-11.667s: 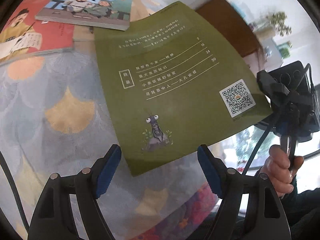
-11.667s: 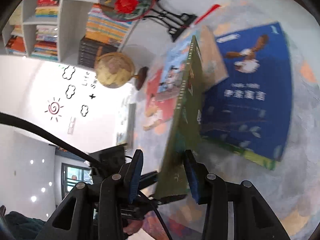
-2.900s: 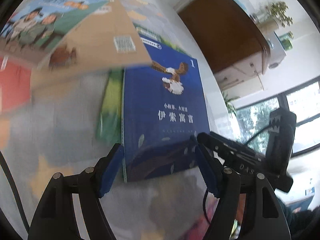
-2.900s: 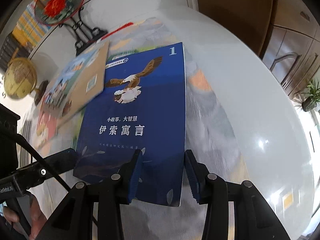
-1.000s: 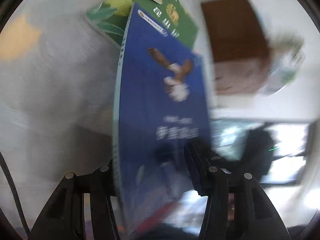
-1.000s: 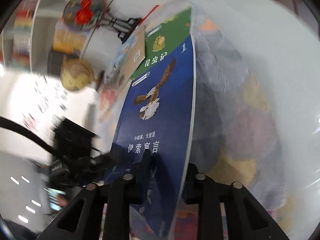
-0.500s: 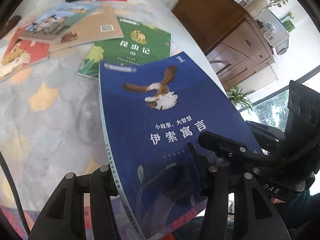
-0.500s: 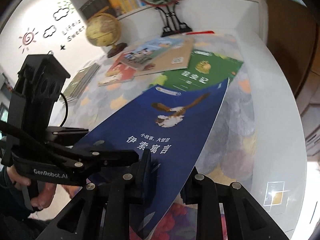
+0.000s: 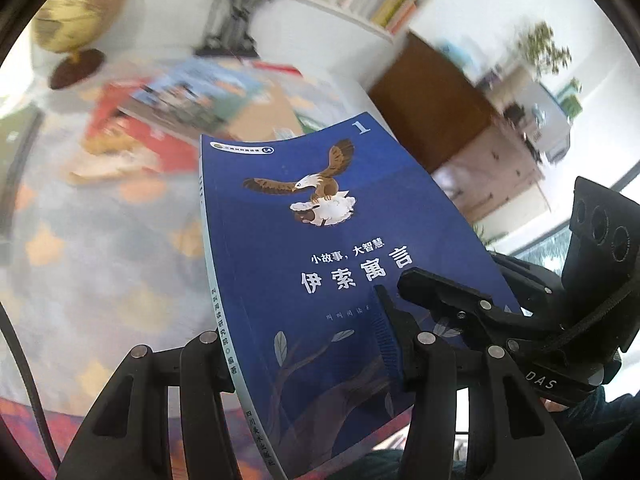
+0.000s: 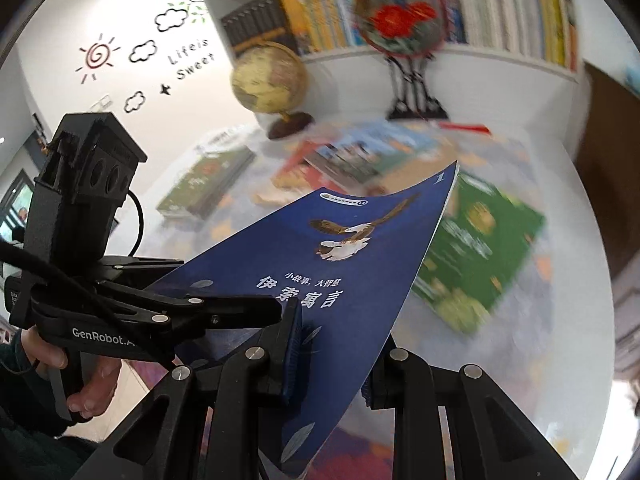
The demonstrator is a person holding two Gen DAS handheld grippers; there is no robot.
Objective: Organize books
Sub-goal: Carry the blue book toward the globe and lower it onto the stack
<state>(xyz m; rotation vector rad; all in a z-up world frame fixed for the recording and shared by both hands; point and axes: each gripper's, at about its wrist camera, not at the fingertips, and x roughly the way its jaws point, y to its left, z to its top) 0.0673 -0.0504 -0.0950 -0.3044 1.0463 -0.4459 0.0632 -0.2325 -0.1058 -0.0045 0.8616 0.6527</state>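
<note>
Round white tabletop (image 10: 560, 320), covered w/ a pale patterned cloth (image 9: 100, 260), fills the lower scene; background blurred. Behind it a white bookshelf (image 10: 500, 12) packed w/ upright books.

Blue book (image 9: 320, 280), eagle on cover and a "1" at top corner, is lifted off the tabletop, tilted, cover up, held at its near end by both tools. In the right wrist view it (image 10: 340, 264) hangs over the cloth, far corner pointing toward the other books.

Green book (image 10: 476, 256) lies flat on the tabletop just right of the blue one, partly under its far edge in that view. Further back, a loose pile of picture books (image 10: 360, 156), red and light-blue covers, overlapping; too blurred to read. A darker green book (image 10: 204, 184) lies apart at left.

Left gripper (image 9: 308, 340): jaws partly closed on the blue book's spine side, one finger under the spine edge, the blue pad on the cover. Right gripper (image 10: 332, 348): jaws nearly shut, pinching the thin page edge of same book. A hand (image 10: 92, 380) holds the left tool's handle.

Smaller items at back edge: globe (image 10: 268, 80) on dark base, and a round red-flower fan (image 10: 404, 20) on a black stand.
</note>
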